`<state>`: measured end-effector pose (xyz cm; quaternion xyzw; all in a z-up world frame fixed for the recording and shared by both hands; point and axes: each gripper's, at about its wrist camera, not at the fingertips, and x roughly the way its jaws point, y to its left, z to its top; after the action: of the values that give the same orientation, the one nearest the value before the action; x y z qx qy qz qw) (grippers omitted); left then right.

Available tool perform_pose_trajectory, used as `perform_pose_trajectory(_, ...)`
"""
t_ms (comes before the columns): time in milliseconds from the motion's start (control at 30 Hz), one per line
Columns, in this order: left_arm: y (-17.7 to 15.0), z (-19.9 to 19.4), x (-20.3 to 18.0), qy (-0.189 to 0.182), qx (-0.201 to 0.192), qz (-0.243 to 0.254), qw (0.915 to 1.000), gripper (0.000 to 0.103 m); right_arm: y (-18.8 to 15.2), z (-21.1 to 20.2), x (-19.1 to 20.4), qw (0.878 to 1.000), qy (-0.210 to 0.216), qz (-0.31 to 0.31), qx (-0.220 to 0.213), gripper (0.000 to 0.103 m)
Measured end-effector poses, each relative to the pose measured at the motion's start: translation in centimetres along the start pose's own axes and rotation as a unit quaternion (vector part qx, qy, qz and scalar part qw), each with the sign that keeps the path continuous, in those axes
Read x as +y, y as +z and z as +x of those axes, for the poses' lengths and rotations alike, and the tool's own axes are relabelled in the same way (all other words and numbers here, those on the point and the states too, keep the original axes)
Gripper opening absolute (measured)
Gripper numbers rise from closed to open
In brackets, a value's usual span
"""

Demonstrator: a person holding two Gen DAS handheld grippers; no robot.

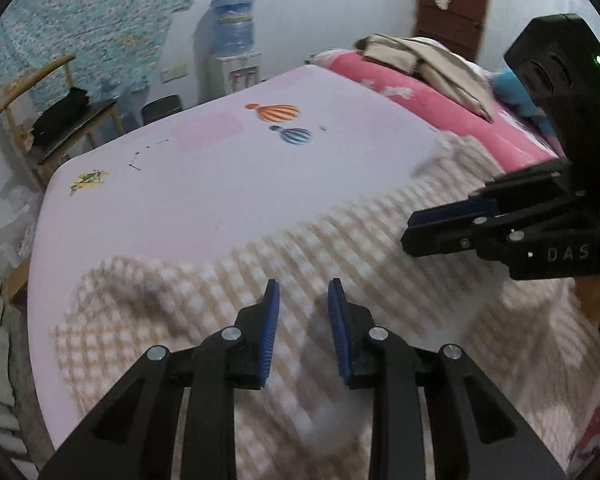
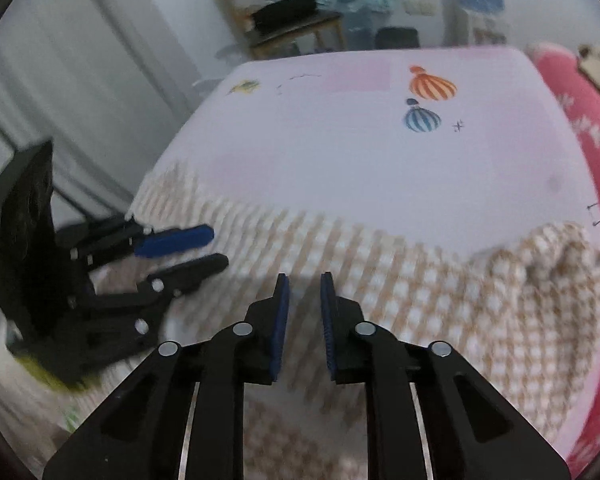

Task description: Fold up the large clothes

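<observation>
A large beige-and-white checked garment [image 1: 380, 232] [image 2: 440, 280] lies spread over the near part of a pale pink bed sheet [image 1: 220, 184] [image 2: 340, 152] printed with balloons. It is rumpled at its left end in the left wrist view and bunched at the right in the right wrist view. My left gripper [image 1: 304, 282] [image 2: 219, 246] hovers over the cloth, its blue pads slightly apart with nothing between them. My right gripper [image 2: 304, 276] [image 1: 407, 232] is beside it over the same cloth, its jaws narrowly apart and holding nothing.
A bright pink blanket [image 1: 420, 96] runs along the bed's right side, with folded beige clothes [image 1: 432, 60] on it. Beyond the bed's far edge are a water dispenser [image 1: 234, 28], a dark stool [image 1: 162, 108] and a wooden chair [image 1: 60, 116] carrying a black bag.
</observation>
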<state>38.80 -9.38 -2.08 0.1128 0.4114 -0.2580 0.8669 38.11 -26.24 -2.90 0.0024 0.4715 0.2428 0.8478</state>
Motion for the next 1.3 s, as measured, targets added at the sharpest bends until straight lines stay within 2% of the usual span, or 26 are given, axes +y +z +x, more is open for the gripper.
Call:
perform_pose_trajectory(100, -1.9, -0.3, -0.7, 0.010, -0.003, 0.017, 0.9998, 0.025, -2.9, 0.6, 0.3, 1.000, -0.015, -0.020, 0.004, 0.018)
perform_pose_trajectory(300, -3.0, -2.8, -0.9, 0.008, -0.003, 0.010, 0.9999, 0.025, -5.0, -1.9, 0.9, 0.999, -0.037, -0.012, -0.002, 0.019)
perform_pose_trajectory(367, -3.6, -3.2, -1.3, 0.012, -0.004, 0.012, 0.9999, 0.031, -6.2, -2.6, 1.9, 0.999, -0.045, -0.022, -0.004, 0.025)
perform_pose_trajectory(433, -4.1, -2.7, -1.5, 0.027, 0.008, 0.006, 0.9996, 0.038, -7.0, -2.2, 2.0, 0.998, -0.054, -0.021, -0.003, 0.025)
perform_pose_trajectory(533, -4.3, -2.8, -1.1, 0.034, 0.012, -0.023, 0.9991, 0.042, -6.9, -2.4, 2.4, 0.997, -0.074, -0.002, -0.002, 0.025)
perform_pose_trajectory(567, -4.3, -3.2, -0.9, 0.030, 0.012, -0.040, 0.9987, 0.042, -7.0, -2.9, 2.7, 0.997, -0.079, 0.009, -0.003, 0.029)
perform_pose_trajectory(633, -4.7, -4.6, -0.5, 0.025, 0.005, -0.069, 0.9973, 0.048, -7.6, -4.5, 3.7, 0.997, -0.069, 0.024, -0.017, 0.048)
perform_pose_trajectory(667, -4.9, -5.3, -0.7, 0.029, 0.002, -0.072, 0.9970, 0.051, -8.3, -5.7, 4.4, 0.997, -0.067, 0.025, -0.032, 0.052)
perform_pose_trajectory(733, -5.9, -7.0, -1.2, 0.045, -0.005, -0.071, 0.9964, 0.065, -9.5, -7.4, 5.6, 0.996, -0.074, 0.022, -0.052, 0.059)
perform_pose_trajectory(800, -7.1, -8.3, -1.8, 0.061, 0.000, -0.070, 0.9957, 0.069, -11.4, -8.8, 6.9, 0.994, -0.084, 0.021, -0.067, 0.066)
perform_pose_trajectory(933, -10.2, -10.0, -3.2, 0.068, 0.007, -0.081, 0.9943, 0.074, -14.8, -9.8, 8.3, 0.994, -0.069, 0.043, -0.079, 0.073)
perform_pose_trajectory(1100, -13.8, -11.1, -4.7, 0.085, 0.017, -0.112, 0.9899, 0.077, -17.9, -9.2, 9.5, 0.993, -0.060, 0.073, -0.068, 0.073)
perform_pose_trajectory(1300, -16.3, -11.8, -5.1, 0.155, 0.024, -0.130, 0.9791, 0.082, -19.7, -8.2, 10.2, 0.993, -0.080, 0.074, -0.053, 0.076)
